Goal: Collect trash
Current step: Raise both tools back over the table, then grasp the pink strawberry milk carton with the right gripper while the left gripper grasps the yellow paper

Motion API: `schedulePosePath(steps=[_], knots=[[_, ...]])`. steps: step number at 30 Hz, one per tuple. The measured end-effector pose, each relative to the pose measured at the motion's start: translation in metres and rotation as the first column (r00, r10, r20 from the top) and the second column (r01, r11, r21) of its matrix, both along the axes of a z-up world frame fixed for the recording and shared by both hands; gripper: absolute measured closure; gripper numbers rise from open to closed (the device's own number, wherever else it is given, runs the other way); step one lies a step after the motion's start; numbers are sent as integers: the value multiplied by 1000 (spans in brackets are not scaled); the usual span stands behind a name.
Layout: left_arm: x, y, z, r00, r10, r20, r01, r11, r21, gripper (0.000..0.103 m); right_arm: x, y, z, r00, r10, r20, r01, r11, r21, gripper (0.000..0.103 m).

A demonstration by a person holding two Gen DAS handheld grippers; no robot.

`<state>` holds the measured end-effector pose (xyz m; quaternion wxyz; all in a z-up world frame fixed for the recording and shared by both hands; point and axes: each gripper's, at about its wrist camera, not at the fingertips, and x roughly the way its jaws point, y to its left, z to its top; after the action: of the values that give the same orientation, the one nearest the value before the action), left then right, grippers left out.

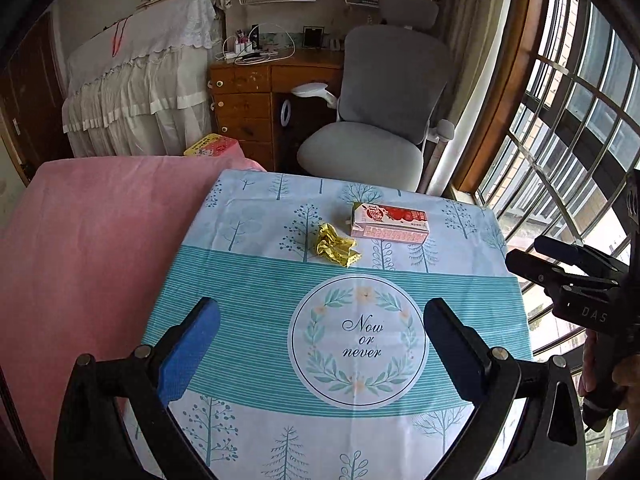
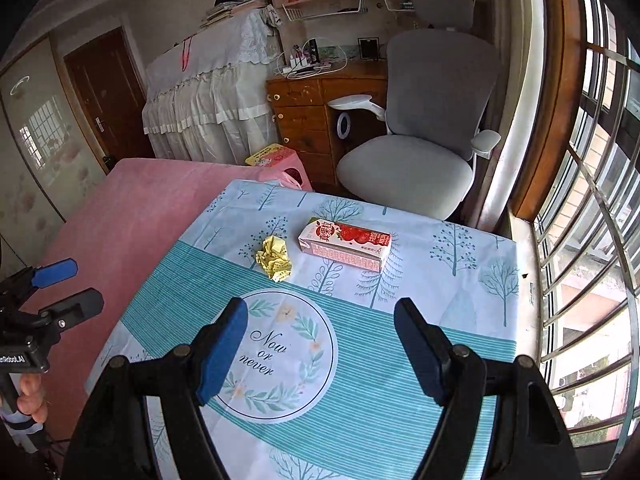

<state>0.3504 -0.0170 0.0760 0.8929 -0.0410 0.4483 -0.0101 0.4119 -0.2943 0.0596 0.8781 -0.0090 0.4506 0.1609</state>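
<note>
A pink and red drink carton lies on its side at the far part of the table. Just left of it sits a crumpled yellow wrapper. My left gripper hangs open over the near half of the tablecloth, nothing between its blue pads. My right gripper is open too, above the round printed emblem, short of both items. Each gripper shows at the edge of the other's view: the right gripper at the right, the left gripper at the left.
The table wears a blue tree-print cloth and stands against a pink-covered bed. Behind it are a grey office chair, a wooden desk and a pink bin. A barred window runs along the right.
</note>
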Motion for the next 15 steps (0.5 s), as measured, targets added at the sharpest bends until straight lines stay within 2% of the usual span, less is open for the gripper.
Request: schedulePosePath(steps=[4, 9, 15], knots=[[58, -14, -42, 994, 73, -77, -76, 997, -26, 7, 53, -6, -36, 996, 78, -35, -78, 997, -10, 29], [116, -15, -95, 971, 167, -173, -183, 980, -77, 14, 109, -8, -75, 987, 151, -44, -152, 988, -11, 29], [162, -26, -149, 945, 217, -245, -237, 970, -55, 20, 161, -2, -117, 976, 203, -76, -204, 979, 2, 29]])
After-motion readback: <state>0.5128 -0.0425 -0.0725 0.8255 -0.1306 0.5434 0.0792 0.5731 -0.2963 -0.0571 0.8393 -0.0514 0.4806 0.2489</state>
